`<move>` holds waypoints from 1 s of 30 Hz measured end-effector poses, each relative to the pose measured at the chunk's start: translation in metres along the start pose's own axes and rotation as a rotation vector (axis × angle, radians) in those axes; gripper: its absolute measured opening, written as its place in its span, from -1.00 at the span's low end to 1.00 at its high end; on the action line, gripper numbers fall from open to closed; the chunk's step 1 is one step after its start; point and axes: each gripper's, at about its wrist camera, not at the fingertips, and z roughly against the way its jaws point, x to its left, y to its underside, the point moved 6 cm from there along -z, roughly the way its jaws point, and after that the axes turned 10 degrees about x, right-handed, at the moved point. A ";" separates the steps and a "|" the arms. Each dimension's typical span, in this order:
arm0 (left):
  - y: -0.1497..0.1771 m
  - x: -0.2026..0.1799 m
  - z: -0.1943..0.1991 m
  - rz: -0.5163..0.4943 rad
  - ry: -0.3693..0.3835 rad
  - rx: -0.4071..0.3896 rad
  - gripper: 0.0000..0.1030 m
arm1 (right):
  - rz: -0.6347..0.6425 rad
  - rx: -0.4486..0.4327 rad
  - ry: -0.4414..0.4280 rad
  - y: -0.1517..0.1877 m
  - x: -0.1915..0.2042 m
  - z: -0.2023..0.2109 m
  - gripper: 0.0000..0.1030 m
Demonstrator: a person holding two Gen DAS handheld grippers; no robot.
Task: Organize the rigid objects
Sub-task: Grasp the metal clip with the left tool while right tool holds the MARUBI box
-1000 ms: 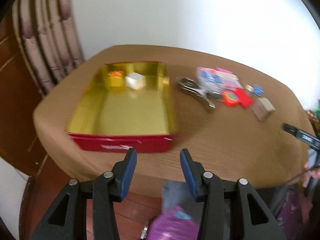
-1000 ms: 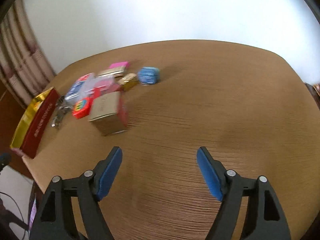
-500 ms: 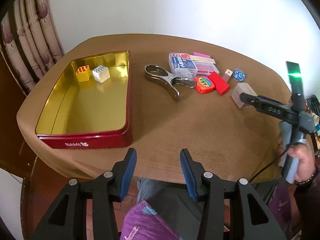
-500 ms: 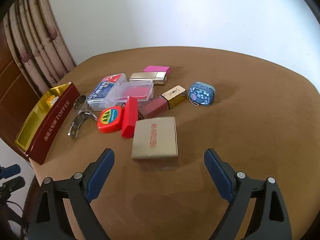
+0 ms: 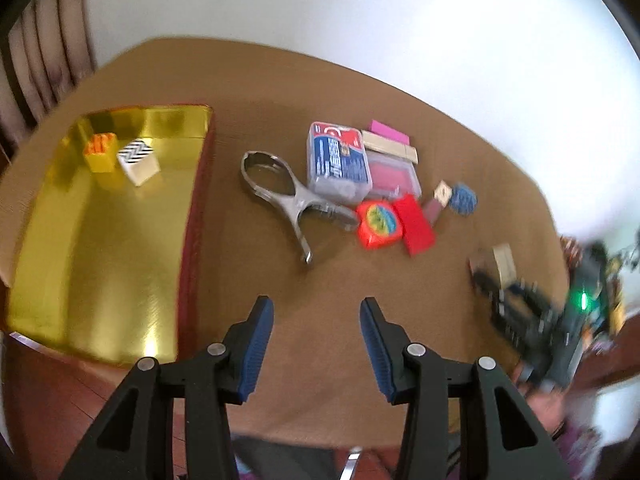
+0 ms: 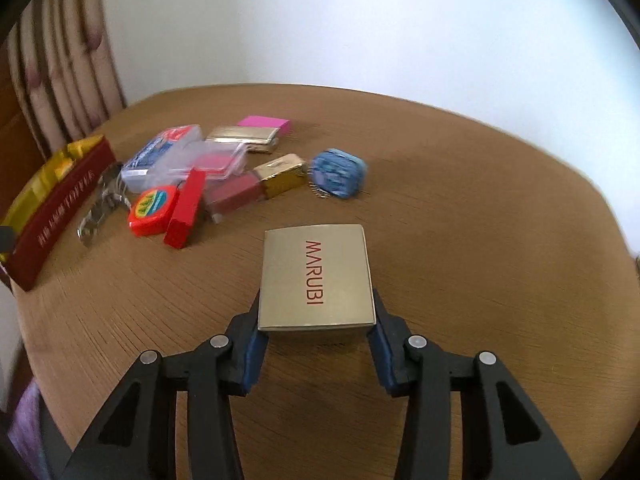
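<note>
My right gripper (image 6: 316,320) is shut on a gold MARUBI box (image 6: 316,280), its blue pads against the box's two sides, just above the brown table. My left gripper (image 5: 316,328) is open and empty over the table's front edge. The red tin with a gold inside (image 5: 100,232) lies at the left and holds an orange block (image 5: 100,152) and a zigzag-patterned block (image 5: 138,160). A metal clamp (image 5: 288,196), a clear case (image 5: 338,160), a round orange tape measure (image 5: 378,220) and a red block (image 5: 414,224) lie in the middle.
A blue pouch (image 6: 338,174), a gold lighter (image 6: 282,176), a dark red box (image 6: 234,192), a flat gold box (image 6: 246,136) and a pink pad (image 6: 264,123) lie behind the MARUBI box. A curtain (image 6: 60,80) hangs at the left. The red tin (image 6: 56,208) stands at the table's left edge.
My right gripper moved forward and closed on the MARUBI box. My left gripper moved forward over the table toward the cluster of objects, still open.
</note>
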 end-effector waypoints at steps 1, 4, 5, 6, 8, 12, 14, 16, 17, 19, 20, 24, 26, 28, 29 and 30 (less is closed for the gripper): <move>-0.008 0.001 -0.004 0.027 0.019 0.012 -0.10 | -0.014 0.003 -0.014 0.000 -0.002 -0.001 -0.19; -0.034 0.008 -0.019 0.124 0.066 0.048 -0.10 | -0.014 -0.003 -0.031 -0.001 -0.001 -0.001 -0.19; -0.039 0.009 -0.023 0.149 0.080 0.057 -0.10 | -0.015 -0.004 -0.038 -0.001 -0.001 0.000 -0.19; -0.046 0.011 -0.027 0.178 0.098 0.059 -0.10 | -0.021 -0.004 -0.045 -0.001 -0.002 0.000 -0.19; -0.057 0.017 -0.032 0.232 0.102 0.058 -0.10 | -0.037 -0.007 -0.065 -0.001 -0.005 0.000 -0.19; -0.073 0.028 -0.040 0.319 0.084 0.047 -0.10 | -0.043 -0.018 -0.085 0.000 -0.005 0.003 -0.19; -0.078 0.032 -0.045 0.340 0.064 0.049 -0.10 | -0.046 -0.019 -0.094 0.000 -0.006 0.004 -0.19; -0.082 0.038 -0.049 0.369 0.044 0.051 -0.10 | -0.051 -0.022 -0.104 0.000 -0.006 0.004 -0.18; -0.083 0.040 -0.052 0.383 0.040 0.049 -0.10 | -0.052 -0.022 -0.106 0.000 -0.006 0.005 -0.18; -0.084 0.046 -0.056 0.412 0.035 0.054 -0.10 | -0.054 -0.022 -0.111 0.000 -0.006 0.005 -0.18; -0.085 0.047 -0.059 0.424 0.037 0.051 -0.10 | -0.055 -0.021 -0.113 0.000 -0.007 0.005 -0.18; -0.088 0.047 -0.061 0.432 0.040 0.026 -0.11 | -0.066 -0.024 -0.120 0.002 -0.009 0.007 -0.17; -0.089 0.049 -0.060 0.447 0.054 0.004 -0.11 | -0.071 -0.025 -0.119 0.002 -0.009 0.007 -0.17; -0.089 0.053 -0.058 0.466 0.072 -0.011 -0.11 | -0.074 -0.023 -0.121 0.002 -0.009 0.007 -0.17; -0.089 0.052 -0.060 0.471 0.072 -0.011 -0.11 | -0.075 -0.021 -0.121 0.002 -0.009 0.007 -0.16; -0.090 0.052 -0.061 0.477 0.074 -0.005 -0.11 | -0.077 -0.021 -0.121 0.002 -0.010 0.007 -0.16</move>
